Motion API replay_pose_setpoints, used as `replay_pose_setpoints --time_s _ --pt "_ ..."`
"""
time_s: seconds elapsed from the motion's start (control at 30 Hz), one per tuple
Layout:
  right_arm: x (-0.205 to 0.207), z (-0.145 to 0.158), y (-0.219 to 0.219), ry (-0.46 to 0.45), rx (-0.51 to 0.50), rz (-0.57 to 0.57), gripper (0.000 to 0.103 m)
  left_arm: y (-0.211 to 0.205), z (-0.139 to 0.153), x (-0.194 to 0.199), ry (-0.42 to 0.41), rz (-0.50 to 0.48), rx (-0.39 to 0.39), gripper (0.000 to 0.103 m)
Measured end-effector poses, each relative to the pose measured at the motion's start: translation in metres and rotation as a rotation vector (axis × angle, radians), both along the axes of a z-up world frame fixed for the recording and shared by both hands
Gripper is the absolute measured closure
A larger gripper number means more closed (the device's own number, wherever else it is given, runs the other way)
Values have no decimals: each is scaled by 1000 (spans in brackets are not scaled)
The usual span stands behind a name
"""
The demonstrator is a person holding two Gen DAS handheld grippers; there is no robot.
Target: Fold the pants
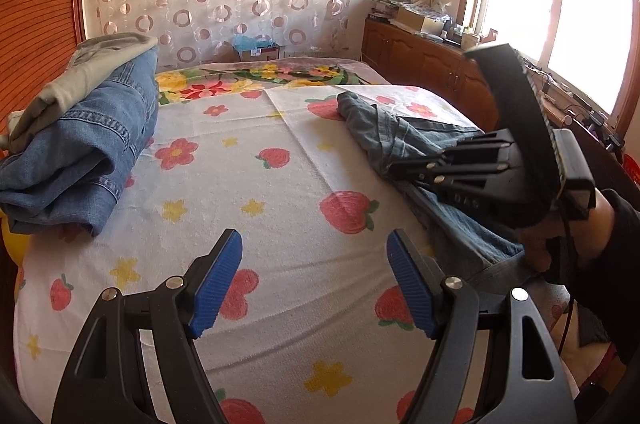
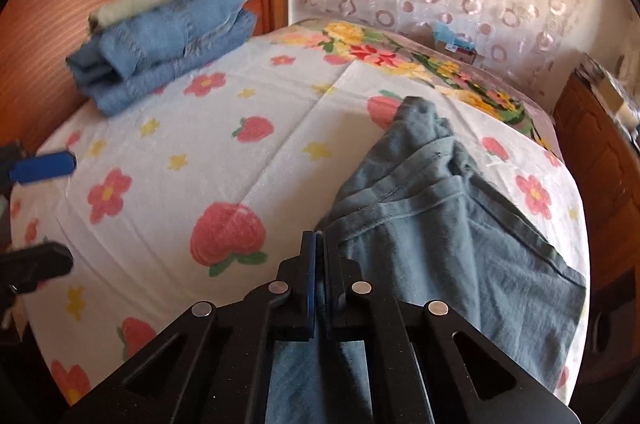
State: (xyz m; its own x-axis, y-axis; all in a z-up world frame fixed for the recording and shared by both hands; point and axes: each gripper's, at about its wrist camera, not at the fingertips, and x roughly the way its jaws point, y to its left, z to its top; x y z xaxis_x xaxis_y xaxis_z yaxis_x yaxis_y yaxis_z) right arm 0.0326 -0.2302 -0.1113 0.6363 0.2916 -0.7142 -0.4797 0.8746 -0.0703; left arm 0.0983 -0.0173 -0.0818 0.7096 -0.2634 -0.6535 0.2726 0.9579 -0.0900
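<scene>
Grey-blue pants lie crumpled on the right side of the bed, one end reaching toward the far edge. My right gripper is shut, and the pants' near left edge runs into its fingertips; more of the fabric shows beneath its body. In the left wrist view the right gripper rests low on the pants, held by a hand in a dark sleeve. My left gripper hovers open over the bare sheet with nothing between its blue pads. It also shows at the left edge of the right wrist view, left gripper.
A strawberry-and-flower sheet covers the bed. Folded blue jeans with a pale grey-green garment on top sit at the far left by the wooden headboard. A wooden cabinet and bright window stand on the right.
</scene>
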Motion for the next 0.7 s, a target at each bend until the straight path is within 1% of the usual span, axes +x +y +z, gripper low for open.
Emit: replay_pose_setpoints --time_s 0.13,0.3,0.47,0.7 --pt "-4 11 -18 -28 74 -36 101 -7 -2 0 6 -16 4 27" --pt "-12 27 -40 -40 159 -48 101 -21 -5 2 15 -48 10 27" --pt "-12 29 -55 -68 146 -98 101 -36 -5 5 19 -81 23 27" --pt "-11 41 -102 -103 144 -209 101 -53 -3 10 16 -117 31 27"
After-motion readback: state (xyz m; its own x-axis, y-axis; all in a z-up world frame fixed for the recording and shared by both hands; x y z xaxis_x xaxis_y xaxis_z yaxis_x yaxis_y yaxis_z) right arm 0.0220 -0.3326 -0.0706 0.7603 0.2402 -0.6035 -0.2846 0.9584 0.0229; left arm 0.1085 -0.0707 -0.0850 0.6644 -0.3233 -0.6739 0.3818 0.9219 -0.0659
